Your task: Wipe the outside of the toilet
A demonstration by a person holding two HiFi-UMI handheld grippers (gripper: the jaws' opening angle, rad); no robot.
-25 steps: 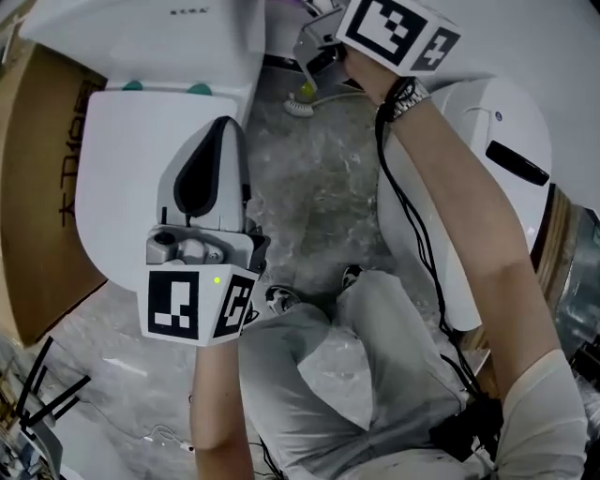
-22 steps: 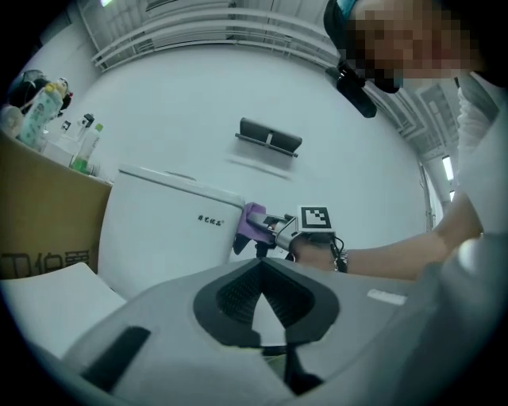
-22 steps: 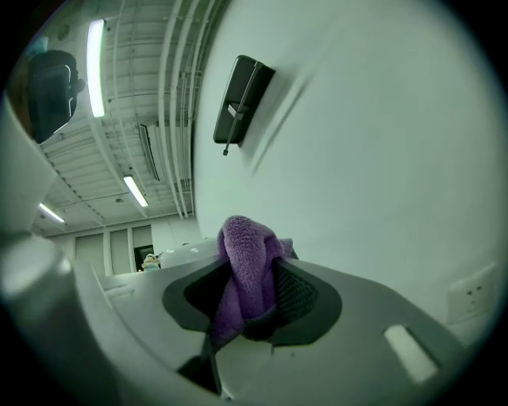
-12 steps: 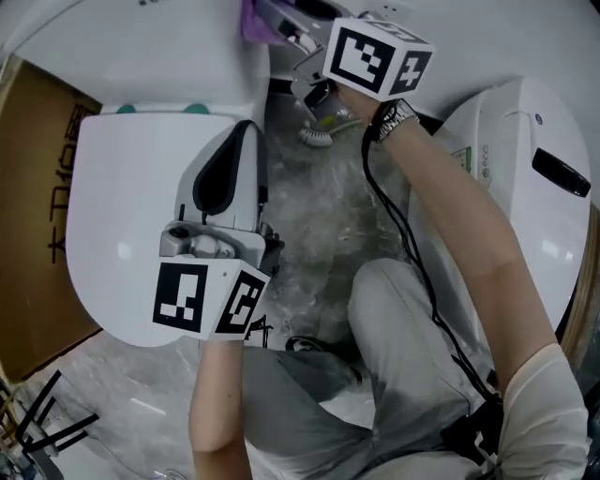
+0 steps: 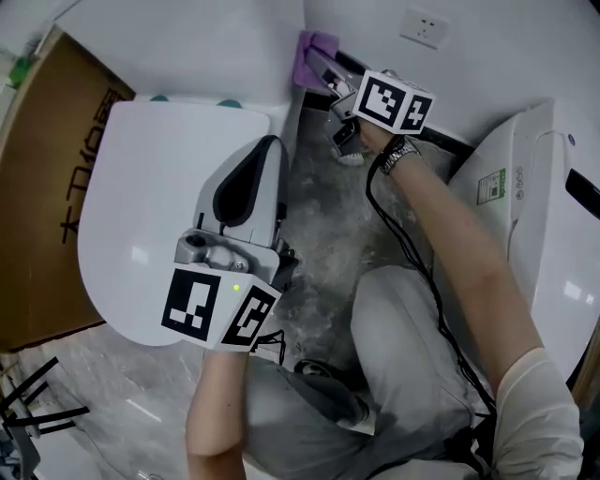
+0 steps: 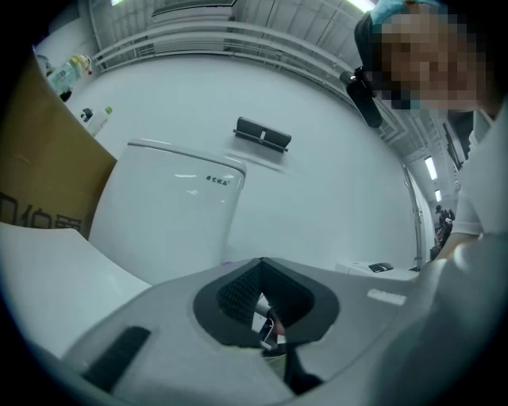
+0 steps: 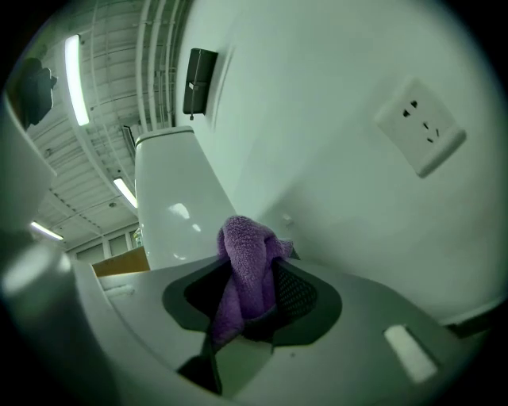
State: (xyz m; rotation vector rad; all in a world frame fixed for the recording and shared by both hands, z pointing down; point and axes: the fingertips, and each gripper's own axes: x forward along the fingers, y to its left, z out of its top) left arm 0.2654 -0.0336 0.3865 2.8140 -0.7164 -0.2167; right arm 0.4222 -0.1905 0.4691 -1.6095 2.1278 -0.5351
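Note:
A white toilet (image 5: pixel 150 225) with its lid down fills the left of the head view, its tank (image 5: pixel 216 47) against the wall. My left gripper (image 5: pixel 267 142) hangs over the lid's right edge, shut and empty; its own view looks at the tank (image 6: pixel 171 214). My right gripper (image 5: pixel 319 56) is stretched out to the wall by the tank's right side, shut on a purple cloth (image 5: pixel 314 49). In the right gripper view the cloth (image 7: pixel 246 262) bunches up between the jaws, with the tank (image 7: pixel 171 206) just beyond. Whether the cloth touches the tank I cannot tell.
A second white toilet (image 5: pixel 539 216) stands at the right. Brown cardboard (image 5: pixel 47 187) leans at the left. A wall socket (image 5: pixel 419 25) sits above the right gripper. A small white-and-green object (image 5: pixel 352 157) lies on the grey floor between the toilets. My knees fill the bottom centre.
The right gripper has carried the purple cloth farther out, to the wall beside the tank. The left gripper has stayed over the lid's right edge. The head view has shifted back.

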